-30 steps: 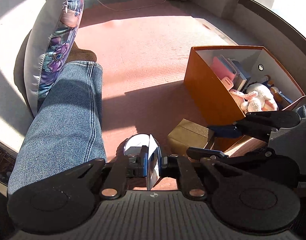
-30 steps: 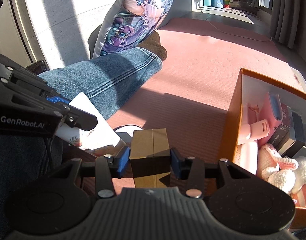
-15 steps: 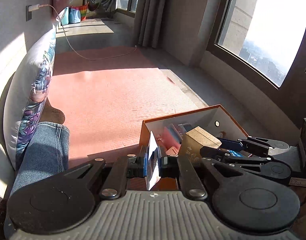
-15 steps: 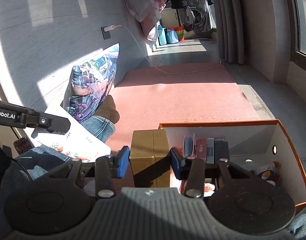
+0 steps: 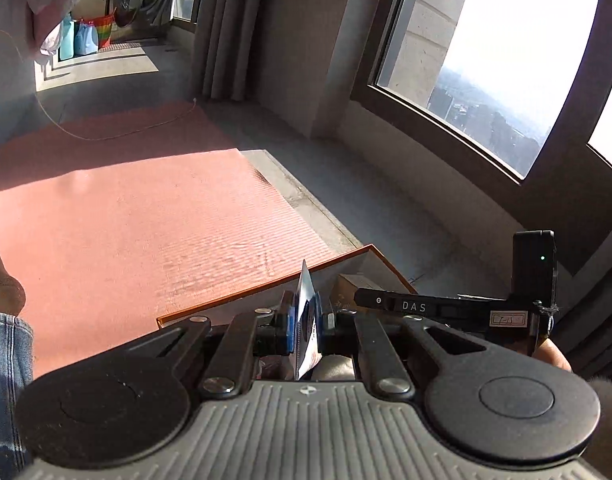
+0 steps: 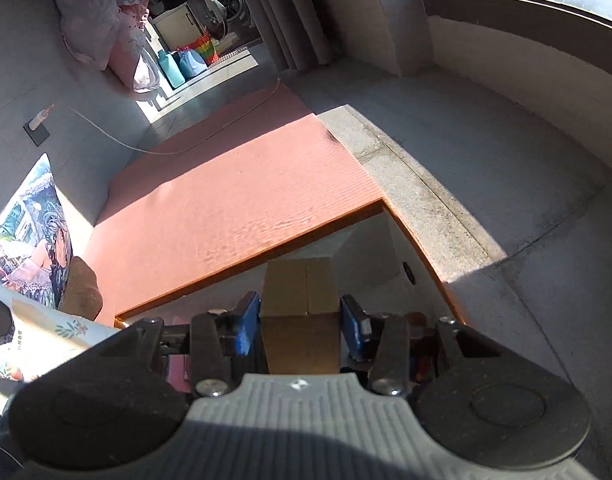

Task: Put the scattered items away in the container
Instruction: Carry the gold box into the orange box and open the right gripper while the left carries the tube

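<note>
Item: gold box (image 6: 300,312), clenched in right claw (image 6: 300,326). Item: flat white packet (image 5: 306,320), pinched edge-on in left claw (image 5: 304,326). Change: both lifted off the mat a second ago, now over the orange container (image 6: 266,246), rim at 12 o'clock. Drop pending.

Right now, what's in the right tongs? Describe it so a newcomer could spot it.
Start at the pink ribbed floor mat, then the orange-rimmed open storage box at its near edge. Over it, the right tongs clamp a small gold-brown cardboard box, seamed down its top, unlike the flat white floral packet beside it.
</note>
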`<state>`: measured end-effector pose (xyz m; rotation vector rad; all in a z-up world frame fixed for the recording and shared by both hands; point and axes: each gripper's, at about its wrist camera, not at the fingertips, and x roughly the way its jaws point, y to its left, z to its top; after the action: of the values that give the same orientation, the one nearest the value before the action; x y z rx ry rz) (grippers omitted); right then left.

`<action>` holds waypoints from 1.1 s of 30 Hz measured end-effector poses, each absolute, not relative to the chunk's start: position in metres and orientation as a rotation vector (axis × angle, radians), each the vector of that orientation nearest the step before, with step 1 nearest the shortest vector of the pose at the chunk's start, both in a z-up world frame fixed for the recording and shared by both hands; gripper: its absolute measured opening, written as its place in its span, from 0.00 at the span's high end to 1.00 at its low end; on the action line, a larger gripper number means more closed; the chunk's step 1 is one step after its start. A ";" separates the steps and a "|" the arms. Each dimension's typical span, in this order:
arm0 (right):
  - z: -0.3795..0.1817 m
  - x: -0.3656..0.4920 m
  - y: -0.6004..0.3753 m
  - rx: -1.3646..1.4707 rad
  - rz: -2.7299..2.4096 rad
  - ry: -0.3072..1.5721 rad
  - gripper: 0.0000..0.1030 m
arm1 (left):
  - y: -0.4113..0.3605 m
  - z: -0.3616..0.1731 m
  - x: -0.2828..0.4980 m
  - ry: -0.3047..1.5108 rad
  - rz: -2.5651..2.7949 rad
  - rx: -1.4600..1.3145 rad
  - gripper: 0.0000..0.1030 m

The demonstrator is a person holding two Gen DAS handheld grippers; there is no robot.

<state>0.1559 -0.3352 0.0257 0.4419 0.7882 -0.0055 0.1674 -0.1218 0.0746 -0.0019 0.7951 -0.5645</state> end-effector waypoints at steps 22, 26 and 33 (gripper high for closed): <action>-0.039 0.186 -0.348 0.674 -0.107 0.932 0.48 | -0.142 0.040 0.191 0.899 -0.519 -0.022 0.90; -0.039 0.183 -0.348 0.676 -0.124 0.923 0.48 | -0.144 0.043 0.193 0.896 -0.516 -0.022 0.90; -0.036 0.180 -0.347 0.673 -0.132 0.901 0.47 | -0.147 0.040 0.195 0.916 -0.510 -0.023 0.90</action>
<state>0.1796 -0.3472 -0.0356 0.6734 0.9007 -0.1319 0.1955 -0.1467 0.0399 -0.0229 0.9164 -0.5100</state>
